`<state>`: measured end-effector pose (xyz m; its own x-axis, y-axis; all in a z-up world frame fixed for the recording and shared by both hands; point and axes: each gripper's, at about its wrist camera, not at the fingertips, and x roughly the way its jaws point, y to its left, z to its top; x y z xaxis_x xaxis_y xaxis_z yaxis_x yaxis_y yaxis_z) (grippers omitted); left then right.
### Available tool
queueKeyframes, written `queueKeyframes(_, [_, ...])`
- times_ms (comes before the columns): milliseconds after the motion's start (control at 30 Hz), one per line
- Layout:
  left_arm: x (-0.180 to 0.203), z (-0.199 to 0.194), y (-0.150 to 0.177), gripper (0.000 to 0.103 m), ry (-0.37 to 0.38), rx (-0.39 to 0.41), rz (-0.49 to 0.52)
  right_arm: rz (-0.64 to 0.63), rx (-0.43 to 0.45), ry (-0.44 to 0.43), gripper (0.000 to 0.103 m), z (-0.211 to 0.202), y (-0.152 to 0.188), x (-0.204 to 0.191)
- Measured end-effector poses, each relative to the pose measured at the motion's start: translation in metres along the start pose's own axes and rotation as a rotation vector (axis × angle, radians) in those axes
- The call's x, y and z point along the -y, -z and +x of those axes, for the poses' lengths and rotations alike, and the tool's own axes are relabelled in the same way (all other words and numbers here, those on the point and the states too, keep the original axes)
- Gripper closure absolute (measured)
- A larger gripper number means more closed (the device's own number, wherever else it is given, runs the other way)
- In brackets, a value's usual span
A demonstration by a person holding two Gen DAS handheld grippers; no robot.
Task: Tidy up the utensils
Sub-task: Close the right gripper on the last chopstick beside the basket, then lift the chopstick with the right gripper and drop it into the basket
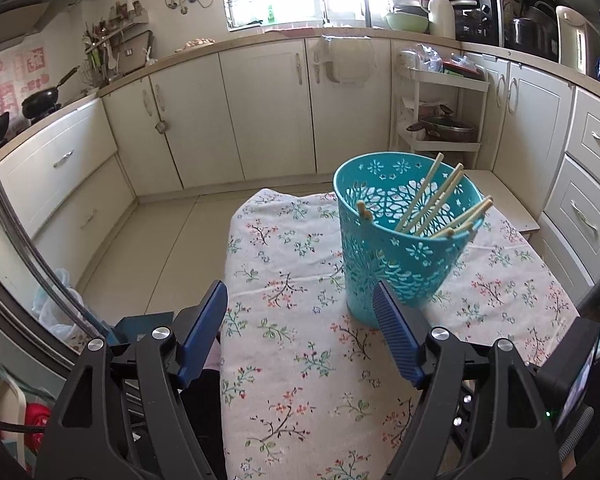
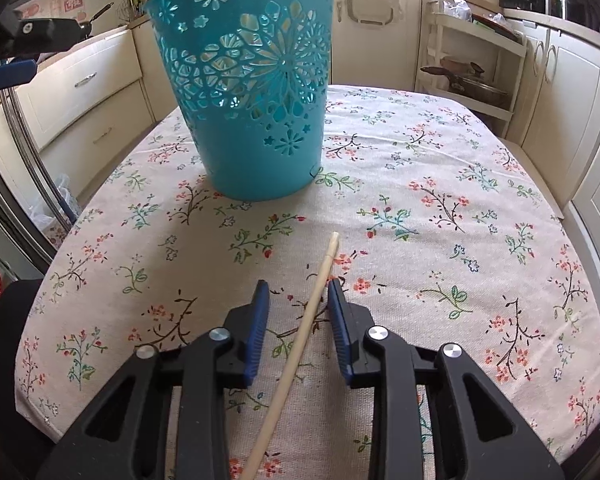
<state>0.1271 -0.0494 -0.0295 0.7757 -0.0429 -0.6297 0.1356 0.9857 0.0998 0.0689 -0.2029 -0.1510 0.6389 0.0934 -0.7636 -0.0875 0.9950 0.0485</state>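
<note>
A teal cut-out basket (image 1: 400, 240) stands upright on the floral tablecloth (image 1: 300, 340) and holds several wooden chopsticks (image 1: 436, 204). My left gripper (image 1: 300, 304) is open and empty, just in front of and left of the basket. In the right wrist view the basket (image 2: 252, 92) stands ahead. One wooden chopstick (image 2: 300, 340) lies on the cloth between the fingers of my right gripper (image 2: 298, 292), close to the right pad (image 2: 340, 328). The right gripper is open around it, low over the table. The chopstick's near end runs out of view.
Cream kitchen cabinets (image 1: 260, 108) run along the back and both sides. A white rack with pots (image 1: 440, 112) stands behind the table. The table's left edge (image 1: 226, 320) drops to the tiled floor. My left gripper shows at the far left of the right wrist view (image 2: 8, 74).
</note>
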Motion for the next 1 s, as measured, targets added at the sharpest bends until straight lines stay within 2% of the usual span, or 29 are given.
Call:
queueKeyframes(267, [0.007,-0.008,0.005,0.030,0.037,-0.011,0.020,-0.014,0.004,0.039,0.093,-0.001,0.000,0.002])
queueKeyframes(467, [0.012,-0.014,0.006,0.029,0.054,-0.012,0.030,0.006,-0.002,0.026,0.095,-0.003,0.002,0.005])
queueKeyframes(700, [0.011,-0.022,0.007,0.027,0.070,-0.011,0.029,0.168,-0.037,-0.102,0.097,-0.006,0.002,0.028])
queueKeyframes(1000, [0.006,-0.029,0.010,0.026,0.080,-0.009,0.015,0.279,0.037,-0.257,0.097,-0.033,-0.006,0.037])
